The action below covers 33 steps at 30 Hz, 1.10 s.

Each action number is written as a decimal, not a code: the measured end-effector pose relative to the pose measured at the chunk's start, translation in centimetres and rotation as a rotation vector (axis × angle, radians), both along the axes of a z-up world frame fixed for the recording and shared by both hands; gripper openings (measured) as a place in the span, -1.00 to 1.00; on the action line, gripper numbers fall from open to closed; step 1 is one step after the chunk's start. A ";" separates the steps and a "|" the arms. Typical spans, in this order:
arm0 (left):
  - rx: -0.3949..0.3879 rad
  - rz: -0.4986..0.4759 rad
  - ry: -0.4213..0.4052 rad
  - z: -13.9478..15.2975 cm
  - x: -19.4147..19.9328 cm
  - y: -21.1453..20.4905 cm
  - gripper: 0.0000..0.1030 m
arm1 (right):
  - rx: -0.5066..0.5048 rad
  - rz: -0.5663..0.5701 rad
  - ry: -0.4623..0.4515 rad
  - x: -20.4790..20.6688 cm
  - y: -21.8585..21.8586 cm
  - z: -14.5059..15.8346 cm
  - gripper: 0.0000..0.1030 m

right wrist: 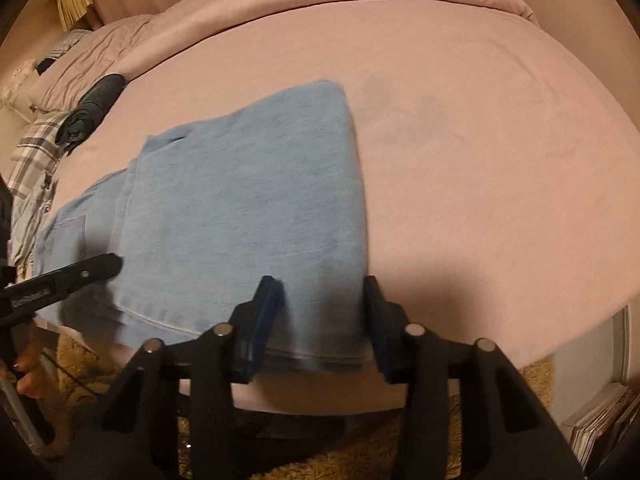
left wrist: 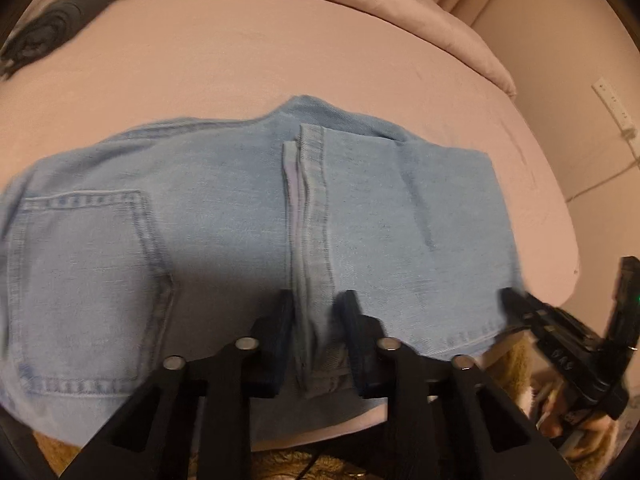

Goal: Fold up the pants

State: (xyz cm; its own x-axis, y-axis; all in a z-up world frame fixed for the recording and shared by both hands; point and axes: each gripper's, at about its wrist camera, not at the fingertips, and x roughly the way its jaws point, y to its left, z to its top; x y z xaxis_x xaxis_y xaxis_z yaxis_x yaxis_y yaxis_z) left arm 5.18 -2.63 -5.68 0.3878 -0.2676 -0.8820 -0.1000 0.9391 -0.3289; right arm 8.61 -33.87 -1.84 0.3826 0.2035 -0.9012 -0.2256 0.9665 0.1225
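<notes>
Denim: one pants (left wrist: 248, 216), two claws (left wrist: 318, 320) parted.

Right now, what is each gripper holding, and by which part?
Nothing: jaws open astride the near edge of the jeans, left gripper at the hems, right gripper near the fold.

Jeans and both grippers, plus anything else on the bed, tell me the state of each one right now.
jeans: folded over, leg hems lying beside the back pocket, flat on the bed.
left gripper: open, fingers either side of the hem edge.
right gripper: open, straddling the folded end.
dark garment: rolled up, apart from the jeans.
bed: pink cover, smooth.
</notes>
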 end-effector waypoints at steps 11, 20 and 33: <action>0.075 -0.012 -0.027 -0.6 -0.4 -0.9 -0.64 | -0.025 0.036 -0.012 -0.3 -0.2 -0.9 -0.68; 0.027 0.021 -0.033 -0.5 -0.6 -0.5 -0.64 | -0.006 0.043 -0.056 5.5 1.2 2.1 -0.63; -0.004 0.081 -0.059 -0.2 -2.8 0.9 -0.64 | -0.033 0.032 -0.019 10.8 3.5 -1.6 -0.74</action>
State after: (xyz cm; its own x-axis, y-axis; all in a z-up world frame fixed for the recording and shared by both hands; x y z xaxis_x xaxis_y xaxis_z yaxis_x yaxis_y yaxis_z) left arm 2.34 -1.74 -5.87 0.4599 -0.2370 -0.8557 -0.1557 0.9273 -0.3405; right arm 19.43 -30.35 -3.40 0.3937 0.1865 -0.9001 -0.2584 0.9622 0.0863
